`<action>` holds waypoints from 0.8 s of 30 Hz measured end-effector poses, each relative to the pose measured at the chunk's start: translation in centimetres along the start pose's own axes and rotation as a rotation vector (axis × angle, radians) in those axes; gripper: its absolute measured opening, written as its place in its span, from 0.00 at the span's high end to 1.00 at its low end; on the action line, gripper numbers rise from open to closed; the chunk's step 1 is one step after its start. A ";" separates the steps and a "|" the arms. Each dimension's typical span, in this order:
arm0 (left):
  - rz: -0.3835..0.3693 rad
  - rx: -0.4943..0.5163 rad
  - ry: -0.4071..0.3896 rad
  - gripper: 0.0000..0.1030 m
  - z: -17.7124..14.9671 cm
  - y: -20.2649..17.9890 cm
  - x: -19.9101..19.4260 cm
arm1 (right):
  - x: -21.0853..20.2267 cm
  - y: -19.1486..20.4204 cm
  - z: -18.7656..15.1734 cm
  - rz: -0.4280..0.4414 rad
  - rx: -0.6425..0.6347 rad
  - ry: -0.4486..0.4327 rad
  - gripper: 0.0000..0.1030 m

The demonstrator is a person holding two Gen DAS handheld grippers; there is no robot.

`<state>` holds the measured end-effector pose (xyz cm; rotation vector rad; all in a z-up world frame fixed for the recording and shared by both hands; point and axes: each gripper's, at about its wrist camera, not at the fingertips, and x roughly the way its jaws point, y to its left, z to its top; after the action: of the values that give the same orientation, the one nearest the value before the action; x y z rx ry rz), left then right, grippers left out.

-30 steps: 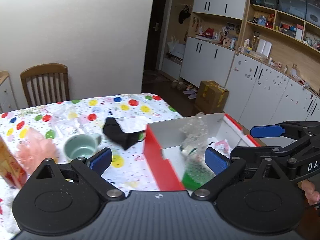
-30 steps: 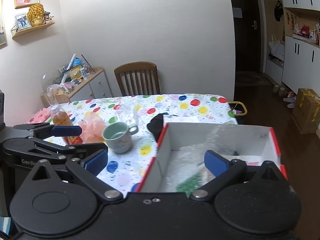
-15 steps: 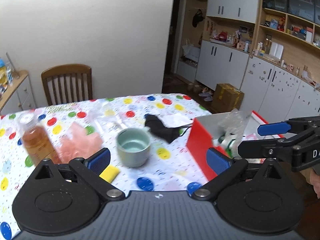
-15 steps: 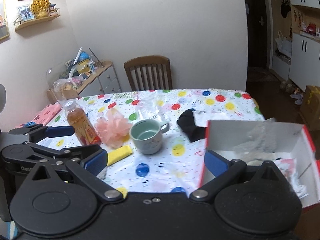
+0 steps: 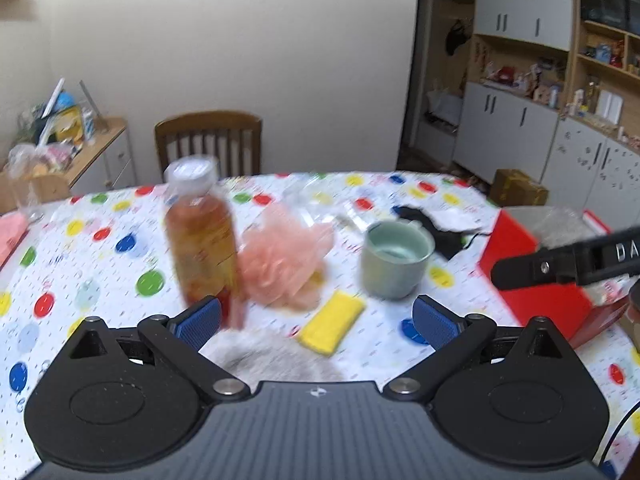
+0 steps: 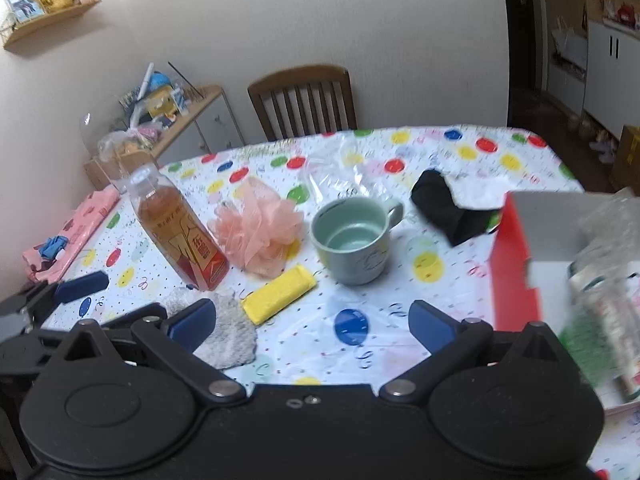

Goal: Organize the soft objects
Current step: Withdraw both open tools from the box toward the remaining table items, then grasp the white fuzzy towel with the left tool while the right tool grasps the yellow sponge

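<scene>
Left wrist view puts your left gripper [image 5: 316, 318] low over the near edge of the spotted table [image 5: 100, 264], its blue pads well apart and nothing between them. Dead ahead at 12 o'clock, just beyond the fingertips, lies the yellow sponge [image 5: 331, 328], and its long axis runs from 7 o'clock up to 1 o'clock, so you look set to meet it slantwise unless you turn the wrist. Right under the pads, at 6 o'clock from the sponge, sits the grey fluffy cloth [image 5: 276, 354], the closest soft thing to you. The pink bath pouf [image 5: 280, 256] rests at 11 o'clock, touching the tea bottle [image 5: 200, 236], with the green mug [image 5: 396, 258] at 1 o'clock and the black sock [image 5: 440, 228] beyond it. From the right wrist view your right gripper [image 6: 312, 324] also hangs spread and empty, and the red box [image 6: 516, 264] sits at its 2 o'clock with bubble wrap [image 6: 608, 264] already inside. By my reading the left gripper is the nearer one to cloth and sponge. As for writing: the tea bottle's red label carries Chinese characters too blurred to read, and the right gripper's arm in the left view shows only "DA".
</scene>
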<state>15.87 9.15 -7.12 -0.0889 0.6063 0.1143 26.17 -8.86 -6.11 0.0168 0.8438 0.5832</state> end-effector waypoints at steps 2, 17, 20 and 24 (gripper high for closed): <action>0.013 -0.009 0.009 0.00 -0.8 1.0 0.5 | 1.4 0.7 0.0 -0.009 0.003 0.015 0.00; 0.077 -0.079 0.135 0.00 -4.2 5.7 6.5 | 11.9 3.0 0.7 -0.080 0.099 0.132 0.08; 0.070 -0.088 0.148 0.00 -4.6 6.0 7.4 | 13.6 3.3 0.8 -0.108 0.115 0.147 0.11; 0.074 -0.068 0.164 0.00 -5.2 5.6 8.4 | 15.7 3.8 1.1 -0.130 0.117 0.176 0.12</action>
<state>18.99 14.78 -16.48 -0.1429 0.7694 0.2004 33.31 2.32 -15.45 0.0175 1.0420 0.4164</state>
